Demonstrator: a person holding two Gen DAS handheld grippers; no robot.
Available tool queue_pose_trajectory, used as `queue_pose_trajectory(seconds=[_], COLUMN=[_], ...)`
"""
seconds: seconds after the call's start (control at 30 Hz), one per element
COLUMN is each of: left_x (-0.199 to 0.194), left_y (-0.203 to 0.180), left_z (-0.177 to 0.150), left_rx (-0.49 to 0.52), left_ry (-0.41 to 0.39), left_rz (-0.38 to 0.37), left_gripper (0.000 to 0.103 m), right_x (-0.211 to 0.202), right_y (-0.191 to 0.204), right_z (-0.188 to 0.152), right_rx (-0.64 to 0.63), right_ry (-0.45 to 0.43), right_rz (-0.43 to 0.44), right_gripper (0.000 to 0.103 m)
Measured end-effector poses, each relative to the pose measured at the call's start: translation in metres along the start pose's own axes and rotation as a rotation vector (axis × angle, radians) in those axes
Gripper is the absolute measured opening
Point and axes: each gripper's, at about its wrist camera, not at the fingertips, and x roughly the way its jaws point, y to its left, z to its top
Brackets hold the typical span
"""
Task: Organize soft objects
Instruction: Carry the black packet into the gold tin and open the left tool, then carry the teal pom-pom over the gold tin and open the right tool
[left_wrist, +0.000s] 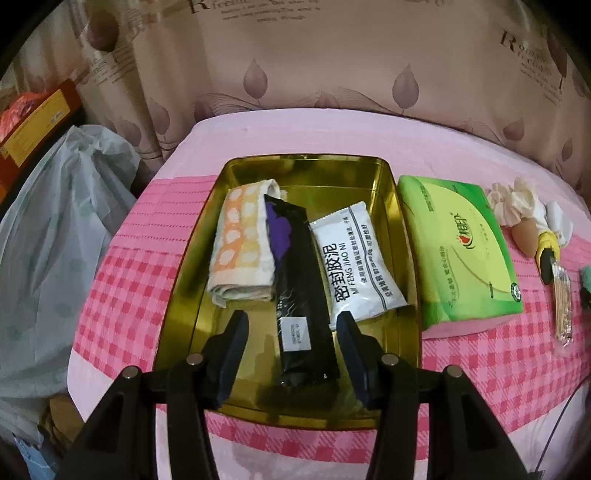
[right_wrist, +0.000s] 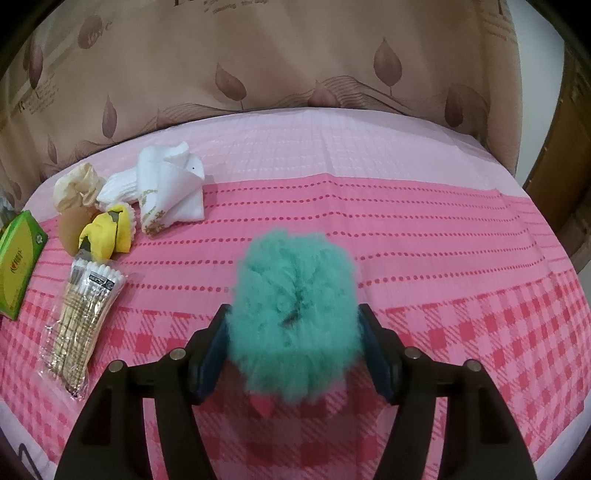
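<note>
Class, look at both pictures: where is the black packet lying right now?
In the left wrist view, the black packet lies inside the gold tin, between the folded towel on its left and the white pouch on its right.

Left gripper (left_wrist: 291, 325) fingers spread, angled downward, right gripper (right_wrist: 293, 317) fingers parted, angled downward

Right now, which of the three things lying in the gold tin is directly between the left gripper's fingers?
The long black packet, lying in the middle; the folded orange-dotted towel and the white pouch flank it. The left gripper stands open above it.
</note>
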Motion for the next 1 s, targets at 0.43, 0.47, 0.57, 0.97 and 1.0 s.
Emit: queue_pose_trajectory(seconds=[0.43, 0.47, 0.57, 0.97, 1.0], left_x=[0.003, 0.003, 0.004, -0.004, -0.003], left_y=[0.031, 0.033, 0.039, 0.048, 0.049], left_z=[-0.016, -0.017, -0.023, -0.026, -0.027], left_rx=[-0.115, -0.120, -0.139, -0.160, -0.164], left_ry=[-0.027, -0.031, -0.039, -0.109, -0.113], left_rz=[0.029, 0.034, 0.047, 0.063, 0.062], left_gripper=[0.051, 0.051, 0.051, 0.052, 0.052], right_x=[-0.008, -0.008, -0.015, -0.066, -0.070], right_y=[-0.006, -0.005, 0.017, 0.077, 0.086], right_z=[-0.004, -0.003, 0.001, 0.023, 0.025], right_rx=[-0.005, -0.008, -0.014, -0.074, -0.087], right_ry=[-0.001, -0.001, -0.006, -0.088, -0.094], right_rz=[-0.056, -0.067, -0.092, -0.049, -0.034], right_gripper=[0.030, 0.029, 0.028, 0.028, 0.028])
